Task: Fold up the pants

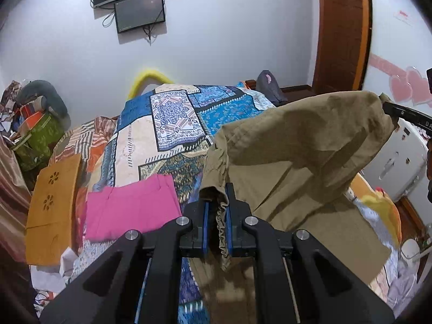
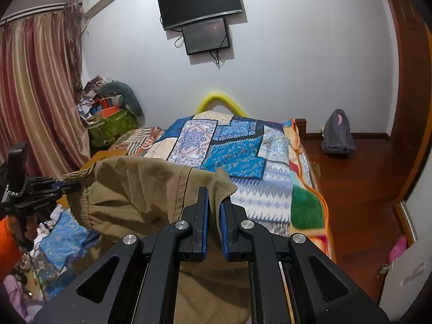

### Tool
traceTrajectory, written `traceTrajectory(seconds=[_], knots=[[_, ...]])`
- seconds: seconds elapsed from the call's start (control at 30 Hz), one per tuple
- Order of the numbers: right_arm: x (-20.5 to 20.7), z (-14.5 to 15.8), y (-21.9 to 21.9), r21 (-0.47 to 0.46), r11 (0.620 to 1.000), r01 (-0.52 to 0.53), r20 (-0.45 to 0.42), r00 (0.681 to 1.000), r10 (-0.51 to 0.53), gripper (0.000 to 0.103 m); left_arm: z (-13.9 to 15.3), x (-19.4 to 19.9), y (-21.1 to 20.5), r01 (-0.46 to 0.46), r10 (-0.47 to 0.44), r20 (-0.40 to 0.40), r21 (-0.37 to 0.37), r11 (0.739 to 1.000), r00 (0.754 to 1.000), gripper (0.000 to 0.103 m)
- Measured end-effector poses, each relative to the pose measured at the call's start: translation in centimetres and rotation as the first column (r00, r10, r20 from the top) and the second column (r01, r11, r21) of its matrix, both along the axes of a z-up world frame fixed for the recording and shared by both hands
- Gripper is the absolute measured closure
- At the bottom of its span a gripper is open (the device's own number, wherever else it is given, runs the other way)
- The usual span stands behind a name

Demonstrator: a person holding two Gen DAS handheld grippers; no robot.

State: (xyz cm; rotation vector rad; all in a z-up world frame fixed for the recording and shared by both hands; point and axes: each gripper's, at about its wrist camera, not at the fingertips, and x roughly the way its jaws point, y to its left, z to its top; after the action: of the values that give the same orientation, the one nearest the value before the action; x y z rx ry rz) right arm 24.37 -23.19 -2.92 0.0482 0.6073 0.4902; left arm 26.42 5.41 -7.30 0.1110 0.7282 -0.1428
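Pants [image 1: 297, 145], khaki, hanging above patchwork bedspread [image 1: 172, 124]; waistband running crosswise between left gripper [image 1: 218, 199] and right gripper [image 2: 214, 205], each clamping one waistband end.

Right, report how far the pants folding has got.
Done: pink pants and an orange garment lie folded flat on the bed. In hand: the khaki pants hang in the air, waistband pinched at one end by the left gripper and at the other by the right gripper. Left: no fold shows yet; they still need laying down and folding.
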Motion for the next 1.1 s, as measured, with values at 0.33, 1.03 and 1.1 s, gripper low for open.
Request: traceTrajectory(seconds=[0.33,1.03,1.1], knots=[[-5.5,-4.4,-0.2,-0.023,0.999,-0.037,-0.093,0.995,0.035,0.096,-3.7,-6.0,-1.3,0.056,-0.054,-0.034,0.073,0.996,0.998,0.093],[-10.8,-13.8,-3.1,-0.056,0.997,0.051,-0.309,0.949,-0.066,0.085,-12.3,-11.7,2.7,-0.031,0.048,-0.210,0.080,0.996,0.977,0.093],[-11.3,-13.3,-3.9,-0.075,0.995,0.065,-0.296,0.951,-0.085,0.085,-11.6,-11.6,3.9,-0.065,0.075,-0.209,0.057,0.996,0.975,0.093]])
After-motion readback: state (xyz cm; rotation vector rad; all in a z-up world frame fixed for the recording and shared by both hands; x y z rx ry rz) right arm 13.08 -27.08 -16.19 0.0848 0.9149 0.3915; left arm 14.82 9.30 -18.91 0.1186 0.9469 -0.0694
